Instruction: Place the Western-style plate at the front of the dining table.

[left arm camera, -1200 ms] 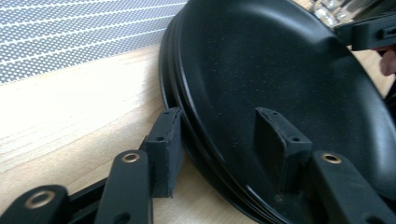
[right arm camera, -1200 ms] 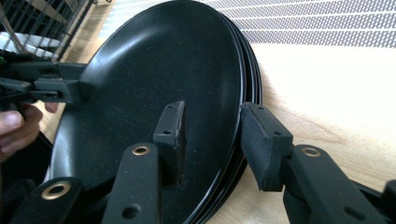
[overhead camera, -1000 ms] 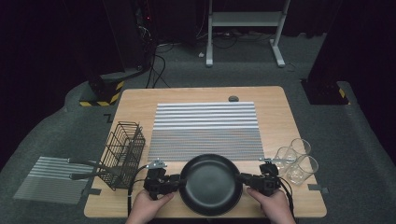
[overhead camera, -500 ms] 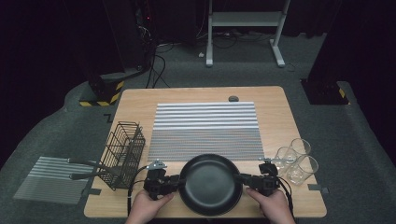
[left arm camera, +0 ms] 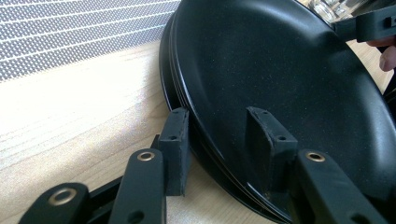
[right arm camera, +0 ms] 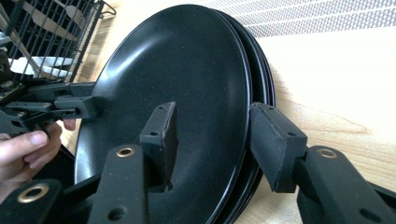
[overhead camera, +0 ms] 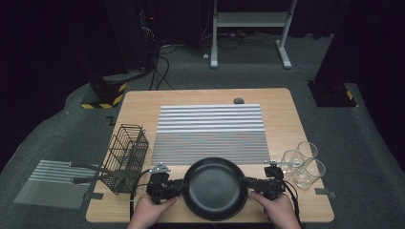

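Both grippers straddle our plates: left gripper half spread around the rim, right gripper just opening, pads clear of the rim.

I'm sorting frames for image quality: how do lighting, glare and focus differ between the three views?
High view: the pale wooden table is evenly lit, the surroundings dark, the image slightly soft. Left gripper view: strong glare washes out the wood at left, and the stack of round black plates looks sharp. Right gripper view: the black wire basket at top left is blurred, and the plates carry a dull sheen.
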Action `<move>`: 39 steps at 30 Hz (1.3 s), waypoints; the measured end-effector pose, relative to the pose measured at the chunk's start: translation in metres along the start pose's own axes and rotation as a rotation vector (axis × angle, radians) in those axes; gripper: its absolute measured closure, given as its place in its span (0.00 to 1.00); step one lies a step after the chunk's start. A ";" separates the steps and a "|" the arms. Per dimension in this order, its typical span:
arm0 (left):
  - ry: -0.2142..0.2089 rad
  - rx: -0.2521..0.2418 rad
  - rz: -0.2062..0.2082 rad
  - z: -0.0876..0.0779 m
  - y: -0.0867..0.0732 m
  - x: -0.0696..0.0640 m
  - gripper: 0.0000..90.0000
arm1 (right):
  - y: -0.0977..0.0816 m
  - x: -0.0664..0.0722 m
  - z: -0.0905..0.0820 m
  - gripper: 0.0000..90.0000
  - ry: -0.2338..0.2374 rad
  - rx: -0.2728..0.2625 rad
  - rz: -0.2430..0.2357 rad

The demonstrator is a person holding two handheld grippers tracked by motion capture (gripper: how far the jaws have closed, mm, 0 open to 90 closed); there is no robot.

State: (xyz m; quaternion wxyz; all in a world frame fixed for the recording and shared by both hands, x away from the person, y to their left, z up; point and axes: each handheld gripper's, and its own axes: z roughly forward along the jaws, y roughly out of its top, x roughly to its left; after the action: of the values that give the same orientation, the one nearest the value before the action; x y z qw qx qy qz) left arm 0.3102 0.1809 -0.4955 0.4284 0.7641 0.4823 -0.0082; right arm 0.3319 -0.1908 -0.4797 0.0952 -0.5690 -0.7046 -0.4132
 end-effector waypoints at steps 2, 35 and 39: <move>0.002 0.000 -0.001 0.000 0.000 0.000 0.67 | 0.000 0.000 0.000 0.57 0.001 -0.001 0.002; 0.026 0.027 -0.009 0.000 0.002 -0.002 0.67 | 0.003 0.005 0.015 0.61 -0.011 -0.016 0.006; 0.028 0.029 -0.013 -0.001 0.002 -0.003 0.68 | 0.003 0.005 0.017 0.61 -0.015 0.000 -0.001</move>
State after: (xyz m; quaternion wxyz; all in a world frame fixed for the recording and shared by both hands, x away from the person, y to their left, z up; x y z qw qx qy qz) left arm 0.3099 0.1794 -0.4923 0.4105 0.7672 0.4928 -0.0073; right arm 0.3382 -0.1755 -0.4857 0.0894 -0.5717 -0.7056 -0.4090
